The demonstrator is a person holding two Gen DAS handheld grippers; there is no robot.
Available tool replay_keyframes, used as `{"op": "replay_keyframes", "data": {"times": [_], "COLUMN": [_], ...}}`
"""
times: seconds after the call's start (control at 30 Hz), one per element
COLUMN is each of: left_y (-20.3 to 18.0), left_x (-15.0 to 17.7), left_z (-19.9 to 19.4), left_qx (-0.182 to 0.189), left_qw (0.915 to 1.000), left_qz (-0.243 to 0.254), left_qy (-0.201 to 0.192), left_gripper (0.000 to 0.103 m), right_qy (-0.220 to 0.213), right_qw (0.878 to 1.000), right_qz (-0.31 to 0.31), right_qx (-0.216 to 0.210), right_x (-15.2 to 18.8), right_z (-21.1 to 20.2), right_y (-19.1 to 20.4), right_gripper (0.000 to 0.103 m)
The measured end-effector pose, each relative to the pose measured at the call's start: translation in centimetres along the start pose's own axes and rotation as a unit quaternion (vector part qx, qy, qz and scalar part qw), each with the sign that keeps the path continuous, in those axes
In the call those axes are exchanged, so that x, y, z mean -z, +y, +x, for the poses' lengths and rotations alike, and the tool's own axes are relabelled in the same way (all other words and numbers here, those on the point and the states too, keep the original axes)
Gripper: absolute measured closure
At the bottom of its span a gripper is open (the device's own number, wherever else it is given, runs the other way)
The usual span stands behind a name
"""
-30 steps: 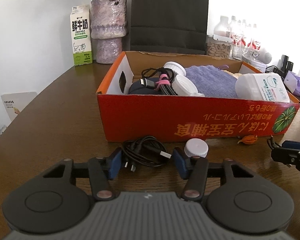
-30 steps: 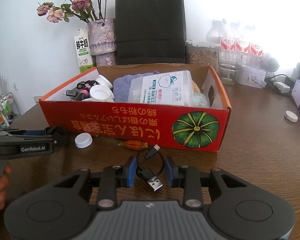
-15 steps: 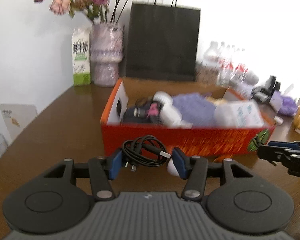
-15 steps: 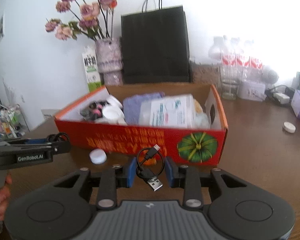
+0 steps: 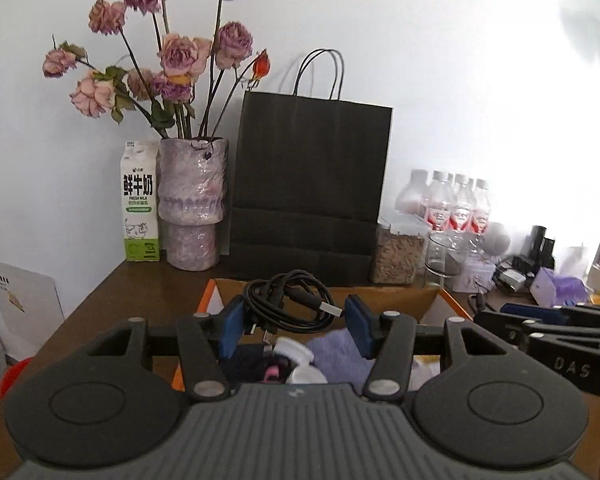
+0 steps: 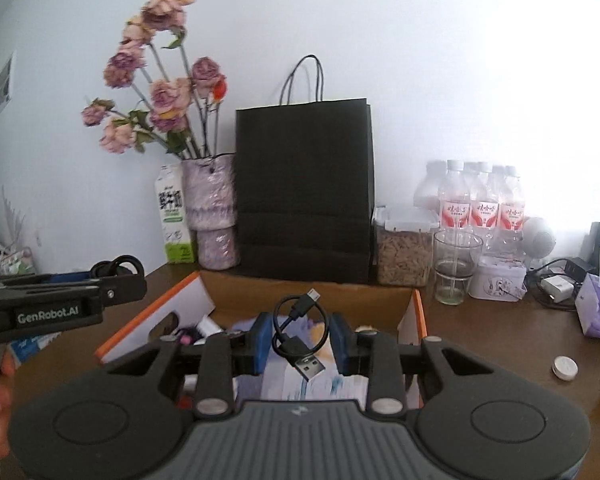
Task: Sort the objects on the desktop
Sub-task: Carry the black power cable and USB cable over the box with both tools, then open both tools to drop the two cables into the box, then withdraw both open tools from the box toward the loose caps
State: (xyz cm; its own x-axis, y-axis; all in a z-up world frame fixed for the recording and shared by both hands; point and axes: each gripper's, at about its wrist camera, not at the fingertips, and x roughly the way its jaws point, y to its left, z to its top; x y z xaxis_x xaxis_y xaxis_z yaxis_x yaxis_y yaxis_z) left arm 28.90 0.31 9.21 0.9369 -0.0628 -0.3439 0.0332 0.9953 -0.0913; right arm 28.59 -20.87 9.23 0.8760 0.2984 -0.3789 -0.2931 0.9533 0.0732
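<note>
A: Closest in, the left gripper (image 5: 296,318) has its blue pads (image 5: 232,330) pressed against a thick coil of black cable (image 5: 286,306), USB plug poking right, held above the open orange box (image 5: 208,300)

B: Right gripper (image 6: 299,338) matches it: fingers closed in on a thinner looped cable (image 6: 298,334), its USB-A plug hanging toward the camera, small connector up top. That one is also over the box

A: Under the left load I see a purple cloth (image 5: 336,356) and a white cap (image 5: 294,350) inside the box

B: From the right wrist camera the other gripper shows at far left, level with the box's left wall. A small white lid (image 6: 565,368) sits on the brown table (image 6: 492,344), well right of the box

A: Behind the box stands a black paper bag (image 5: 312,192), with a purple vase (image 5: 192,208) of dried roses and a milk carton (image 5: 139,204) to its left

B: Bottles (image 6: 480,204), a glass (image 6: 456,266) and a jar (image 6: 404,246) line the wall on the right
</note>
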Motion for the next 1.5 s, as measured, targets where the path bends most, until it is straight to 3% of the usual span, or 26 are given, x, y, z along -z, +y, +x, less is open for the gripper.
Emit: {"op": "replay_keyframes", "data": {"times": [0.2, 0.43, 0.8, 0.9, 0.97, 1.0, 1.13, 1.17, 1.23, 1.5], "left_y": [0.3, 1.0, 1.5, 1.3, 0.9, 0.8, 0.2, 0.1, 0.0, -0.2], "left_x": [-0.1, 0.3, 1.2, 1.4, 1.3, 1.3, 0.9, 0.7, 0.5, 0.3], "left_z": [4.7, 10.3, 13.4, 13.4, 13.1, 12.9, 11.8, 11.5, 11.1, 9.8], "left_qx": [-0.011, -0.027, -0.033, -0.036, -0.040, -0.043, -0.064, -0.071, -0.085, -0.082], "left_qw": [0.9997, 0.9971, 0.9926, 0.9922, 0.9929, 0.9934, 0.9946, 0.9947, 0.9940, 0.9950], "left_qz": [-0.012, -0.004, -0.002, 0.007, 0.017, 0.022, 0.037, 0.038, 0.040, 0.033], "left_qy": [0.018, 0.071, 0.117, 0.119, 0.111, 0.104, 0.072, 0.064, 0.055, 0.047], "left_gripper": [0.048, 0.048, 0.048, 0.042, 0.034, 0.023, 0.000, 0.000, 0.000, 0.000], "right_qy": [0.014, 0.054, 0.098, 0.102, 0.102, 0.101, 0.087, 0.084, 0.077, 0.071], "right_qw": [1.000, 0.998, 0.995, 0.995, 0.995, 0.995, 0.996, 0.996, 0.997, 0.997], "right_qz": [0.012, 0.013, 0.016, 0.014, 0.012, 0.010, -0.002, -0.003, -0.006, -0.005], "right_qx": [0.005, 0.010, 0.012, 0.011, 0.010, 0.011, 0.020, 0.023, 0.028, 0.043], "right_x": [-1.0, -0.7, -0.1, 0.1, 0.2, 0.2, 0.0, -0.1, -0.3, -0.4], "right_z": [5.0, 10.2, 13.8, 13.8, 13.7, 13.6, 12.9, 12.7, 12.4, 11.5], "right_y": [-0.9, -2.8, -4.1, -4.0, -3.9, -3.8, -3.4, -3.4, -3.4, -3.3], "right_gripper": [0.073, 0.073, 0.073, 0.071, 0.061, 0.058, 0.024, 0.012, 0.002, 0.000]}}
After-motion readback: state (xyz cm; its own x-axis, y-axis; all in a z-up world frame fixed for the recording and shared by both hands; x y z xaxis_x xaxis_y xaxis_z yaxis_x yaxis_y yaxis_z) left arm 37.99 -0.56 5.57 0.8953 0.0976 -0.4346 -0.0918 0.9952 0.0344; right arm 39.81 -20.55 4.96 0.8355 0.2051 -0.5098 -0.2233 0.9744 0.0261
